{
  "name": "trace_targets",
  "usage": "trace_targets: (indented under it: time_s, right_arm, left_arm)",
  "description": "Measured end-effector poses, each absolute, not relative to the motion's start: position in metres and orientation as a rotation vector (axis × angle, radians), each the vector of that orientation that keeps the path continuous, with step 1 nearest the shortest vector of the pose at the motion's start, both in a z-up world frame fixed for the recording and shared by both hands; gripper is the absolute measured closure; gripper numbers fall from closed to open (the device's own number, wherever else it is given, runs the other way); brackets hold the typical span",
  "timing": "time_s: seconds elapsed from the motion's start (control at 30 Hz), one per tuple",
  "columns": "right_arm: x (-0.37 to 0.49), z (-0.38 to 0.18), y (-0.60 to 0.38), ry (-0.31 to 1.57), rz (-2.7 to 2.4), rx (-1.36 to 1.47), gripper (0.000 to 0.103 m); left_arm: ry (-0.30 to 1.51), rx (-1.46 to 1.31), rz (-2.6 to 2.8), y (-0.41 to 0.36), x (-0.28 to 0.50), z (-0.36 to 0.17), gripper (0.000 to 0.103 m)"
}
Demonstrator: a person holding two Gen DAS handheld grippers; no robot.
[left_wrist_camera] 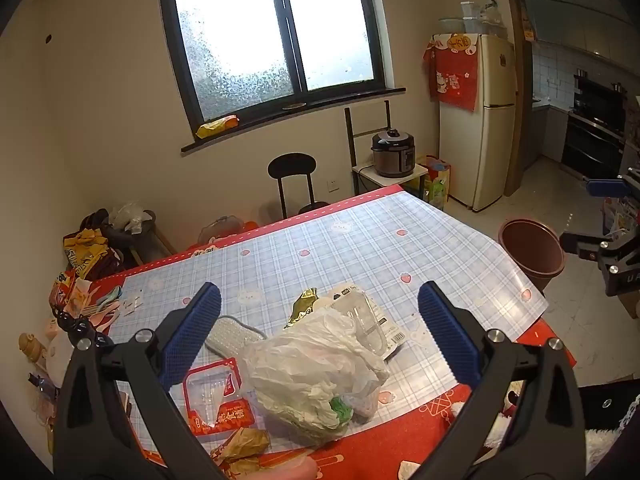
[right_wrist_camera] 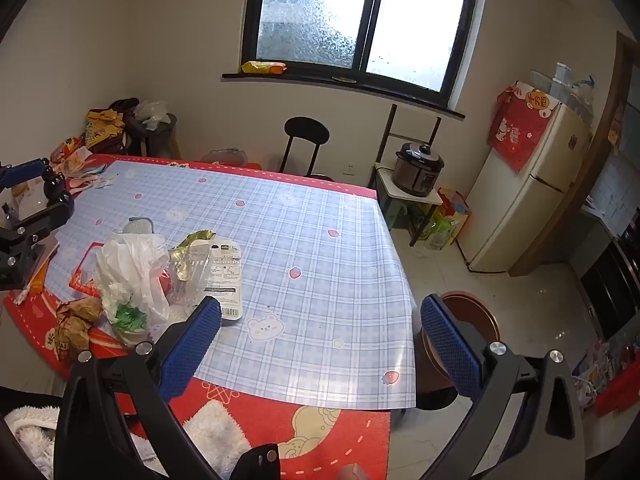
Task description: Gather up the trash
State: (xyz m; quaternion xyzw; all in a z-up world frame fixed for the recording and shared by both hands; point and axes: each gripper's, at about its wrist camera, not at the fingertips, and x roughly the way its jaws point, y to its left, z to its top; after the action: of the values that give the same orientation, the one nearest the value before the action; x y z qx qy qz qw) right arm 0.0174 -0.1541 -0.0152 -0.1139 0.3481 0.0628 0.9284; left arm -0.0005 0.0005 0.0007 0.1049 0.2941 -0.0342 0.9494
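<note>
Plaid-covered table (left_wrist_camera: 360,240), crumpled translucent white plastic bag (left_wrist_camera: 316,372) of trash, both hand-held grippers released, empty.

soft daylight pours through the frosted window (left_wrist_camera: 276,32), blown out white; both views sharp, edges bent and vignetted black by fisheye.

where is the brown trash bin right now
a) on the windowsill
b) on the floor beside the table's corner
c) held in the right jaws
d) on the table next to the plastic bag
b: the brown trash bin stands on the tiled floor just past the table corner, apart from the crumpled plastic bag on the tabletop; the right gripper is open and holds nothing.
</note>
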Motion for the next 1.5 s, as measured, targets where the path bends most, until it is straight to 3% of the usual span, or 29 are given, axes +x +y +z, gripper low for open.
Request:
trace_targets:
  time_s: [1.5]
  right_arm:
    - [0.0202, -0.0122, -0.1553, 0.704, 0.096, -0.229, 0.005]
  left_arm:
    - [0.585, 0.207, -0.09, 0.0029, 0.0041, 0.0066, 0.006]
